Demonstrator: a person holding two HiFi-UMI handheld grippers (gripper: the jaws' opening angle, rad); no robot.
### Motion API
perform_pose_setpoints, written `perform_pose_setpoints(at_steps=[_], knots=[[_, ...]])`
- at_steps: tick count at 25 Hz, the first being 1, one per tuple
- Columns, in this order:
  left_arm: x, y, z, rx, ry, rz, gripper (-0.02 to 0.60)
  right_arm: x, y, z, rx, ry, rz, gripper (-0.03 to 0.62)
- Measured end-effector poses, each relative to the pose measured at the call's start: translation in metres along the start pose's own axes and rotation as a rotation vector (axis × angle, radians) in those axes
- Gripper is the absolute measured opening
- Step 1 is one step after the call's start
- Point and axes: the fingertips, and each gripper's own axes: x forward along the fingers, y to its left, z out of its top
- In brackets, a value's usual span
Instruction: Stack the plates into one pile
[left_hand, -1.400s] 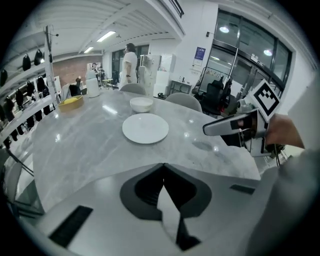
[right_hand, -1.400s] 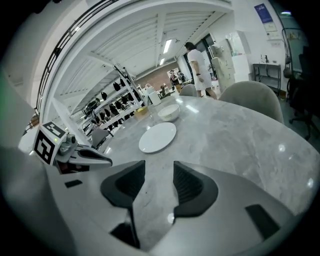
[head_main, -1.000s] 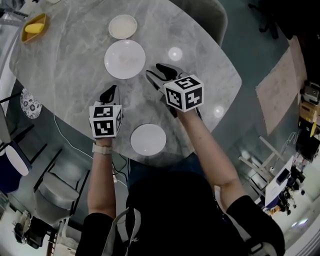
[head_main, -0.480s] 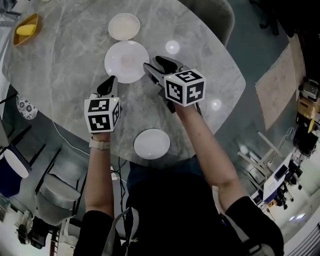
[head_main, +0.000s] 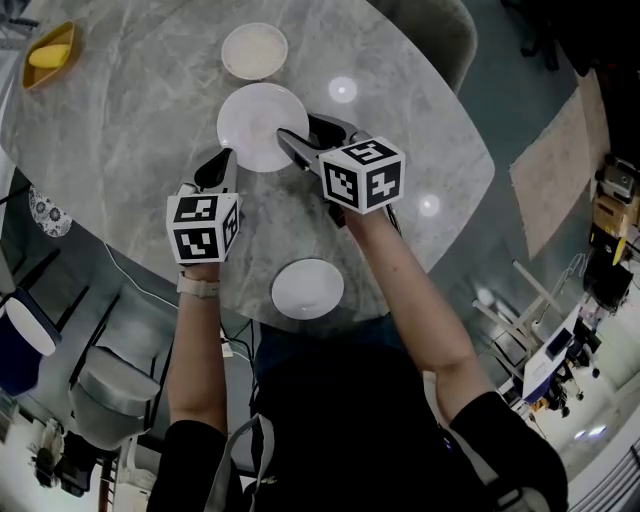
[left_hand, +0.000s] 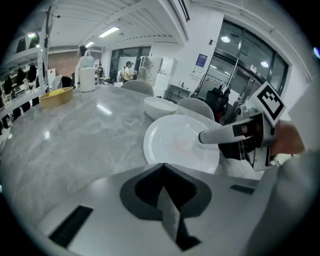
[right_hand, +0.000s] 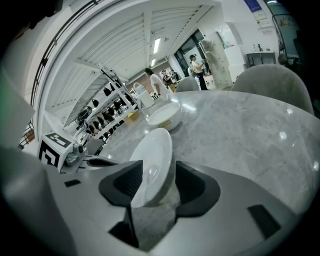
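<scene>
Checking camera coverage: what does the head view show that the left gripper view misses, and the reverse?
Only the head view: the near plate at the table's edge. Only the left gripper view: a white container beyond the yellow dish. Both: the big plate, the bowl and the yellow dish.

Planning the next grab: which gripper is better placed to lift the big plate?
Right gripper: its jaws, just opened wider, straddle the big plate's rim. Left gripper sits shut beside it.
</scene>
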Motion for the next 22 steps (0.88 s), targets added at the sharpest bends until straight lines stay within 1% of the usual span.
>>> perform_pose_setpoints(at_steps=[1,3,5,9,15,22], knots=[[0.0,0.0,0.0,-0.006,-0.003,-0.004,0.009,0.0,0.002,-0.001,-0.004,0.002,0.002,0.199],[0.0,0.001,0.0,-0.009,-0.005,-0.005,0.009,0.0,0.003,-0.002,-0.007,0.001,-0.002,0.136],[-0.001,0.001,0.0,-0.011,-0.005,-0.001,0.009,-0.002,0.003,-0.004,-0.01,-0.002,-0.008,0.102],[-0.003,-0.003,-0.001,-0.012,0.001,0.003,0.009,-0.01,0.006,-0.005,-0.01,-0.01,0.001,0.091],[-0.01,-0.014,-0.008,0.003,0.006,-0.001,0.009,-0.023,0.013,-0.005,0.024,-0.045,0.011,0.063],[-0.026,-0.017,-0.015,0.013,-0.003,0.012,0.009,-0.038,0.023,-0.005,0.107,-0.102,0.044,0.031]])
